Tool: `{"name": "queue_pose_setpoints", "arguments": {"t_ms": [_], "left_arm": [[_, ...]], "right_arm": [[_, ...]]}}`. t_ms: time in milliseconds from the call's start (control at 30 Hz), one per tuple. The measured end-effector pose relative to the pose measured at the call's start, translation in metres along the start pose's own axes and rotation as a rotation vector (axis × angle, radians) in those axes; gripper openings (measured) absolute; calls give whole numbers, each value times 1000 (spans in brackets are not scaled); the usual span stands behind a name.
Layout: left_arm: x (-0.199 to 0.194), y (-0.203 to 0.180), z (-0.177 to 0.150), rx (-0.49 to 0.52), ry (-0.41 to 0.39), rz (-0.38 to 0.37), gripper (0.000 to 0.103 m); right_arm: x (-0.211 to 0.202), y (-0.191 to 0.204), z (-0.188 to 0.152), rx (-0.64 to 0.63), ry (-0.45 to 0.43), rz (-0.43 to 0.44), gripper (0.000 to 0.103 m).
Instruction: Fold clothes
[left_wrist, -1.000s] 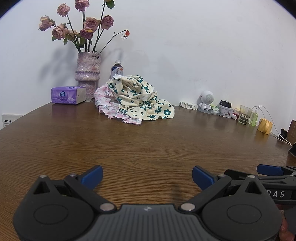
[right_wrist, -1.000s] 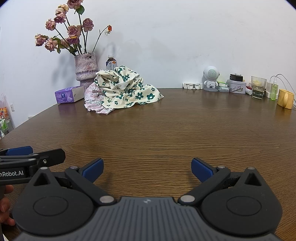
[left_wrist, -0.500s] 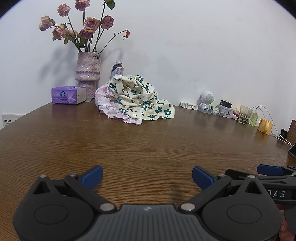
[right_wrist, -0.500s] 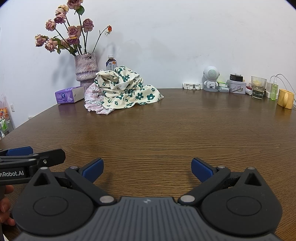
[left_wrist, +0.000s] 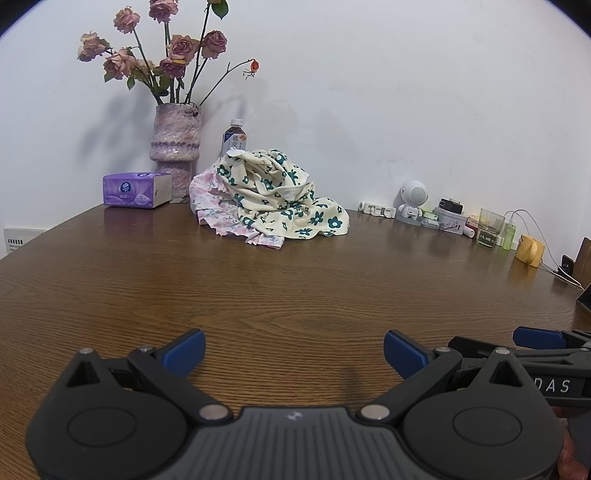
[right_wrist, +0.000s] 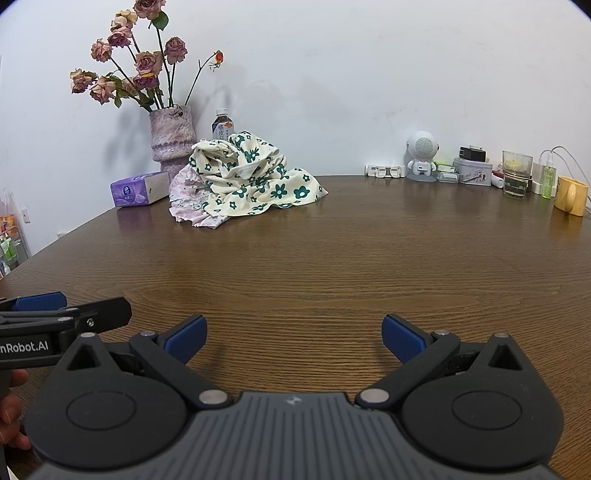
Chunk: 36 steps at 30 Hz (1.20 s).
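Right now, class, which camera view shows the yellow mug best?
The right wrist view: the yellow mug is larger there and stands clear at the table's far right, beside the green bottle. The left wrist view shows the same mug smaller and squeezed near the picture's distorted right edge.

A plain white wall (left_wrist: 388, 92) rises behind my brown wood-grain desk (left_wrist: 295, 295), evenly lit. Dried roses in a mauve vase (left_wrist: 176, 147) throw soft shadows on it. A white wall socket (left_wrist: 16, 240) sits low at left.
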<state>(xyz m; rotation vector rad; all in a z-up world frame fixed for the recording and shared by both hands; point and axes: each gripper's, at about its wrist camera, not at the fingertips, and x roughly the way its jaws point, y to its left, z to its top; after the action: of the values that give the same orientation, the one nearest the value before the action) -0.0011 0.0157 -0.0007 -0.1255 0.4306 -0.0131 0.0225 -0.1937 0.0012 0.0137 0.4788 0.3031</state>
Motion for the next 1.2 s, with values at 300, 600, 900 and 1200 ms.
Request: {"name": "queue_pose_setpoints", "arguments": {"t_ms": [300,600,900,1200], "left_arm": [[0,0,0,2,-1,-1,103],[1,1,0,-2,-2,-7,103],[1,1,0,0,-5,-7,103],[1,1,-1,1,-7,-9,103]], "right_arm": [[0,1,0,0,2,1,103],[0,1,-1,2,2,0,103],[0,2,-1,-1,2,0,103],[0,2,-2,0,0,0,103]]}}
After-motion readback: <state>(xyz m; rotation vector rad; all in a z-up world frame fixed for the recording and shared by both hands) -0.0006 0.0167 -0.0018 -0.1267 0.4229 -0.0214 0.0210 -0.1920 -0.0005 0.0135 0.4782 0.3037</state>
